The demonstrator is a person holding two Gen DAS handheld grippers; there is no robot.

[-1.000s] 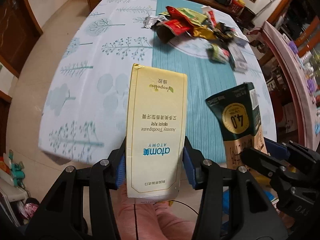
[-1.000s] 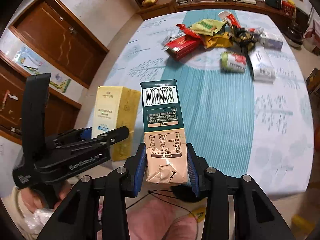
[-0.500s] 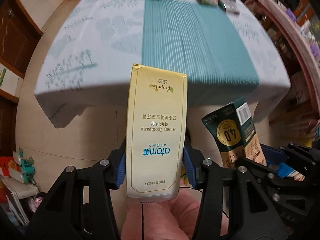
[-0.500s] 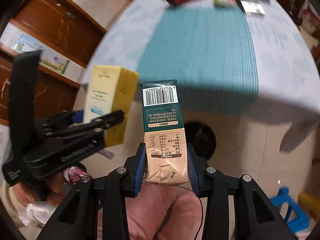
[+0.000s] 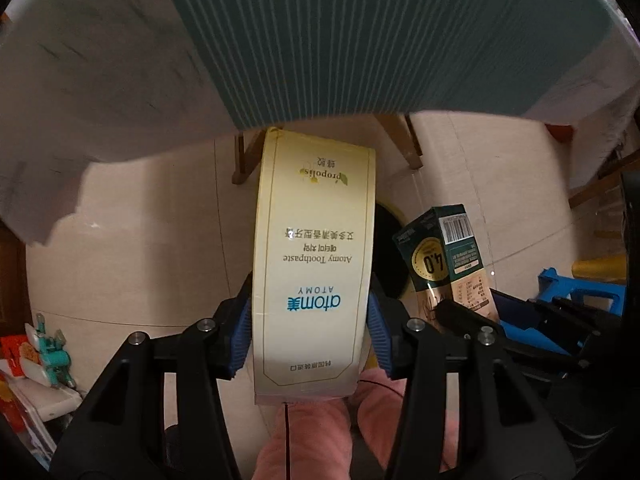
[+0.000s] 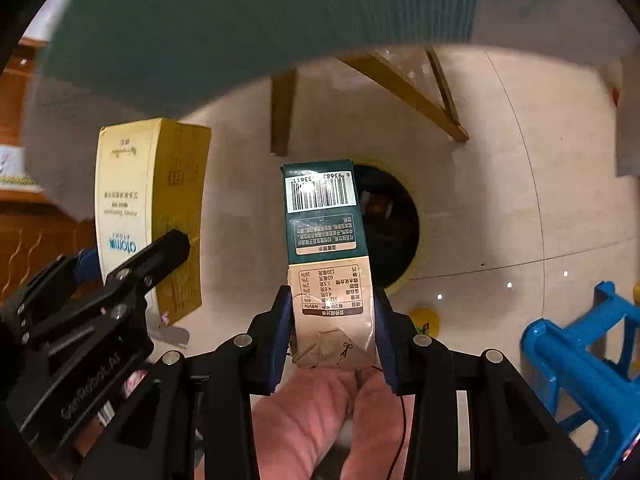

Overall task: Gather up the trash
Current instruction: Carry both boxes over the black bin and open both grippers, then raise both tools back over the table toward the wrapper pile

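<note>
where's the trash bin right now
In the right wrist view the trash bin sits on the floor under the table edge, just behind the milk carton held in the right gripper.

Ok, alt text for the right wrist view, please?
The right gripper clamps a green-and-tan carton above a dark round bin on the floor. Beside it, the left gripper holds a yellow toothpaste box.

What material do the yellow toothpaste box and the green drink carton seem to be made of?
The toothpaste box looks like thin printed cardboard, slightly glossy: sharp folded edges, flat panels. The drink carton looks like coated paperboard: glare on its barcode panel, creased folded flap at the end held by the right gripper. The left gripper clamps the box without denting it.
</note>
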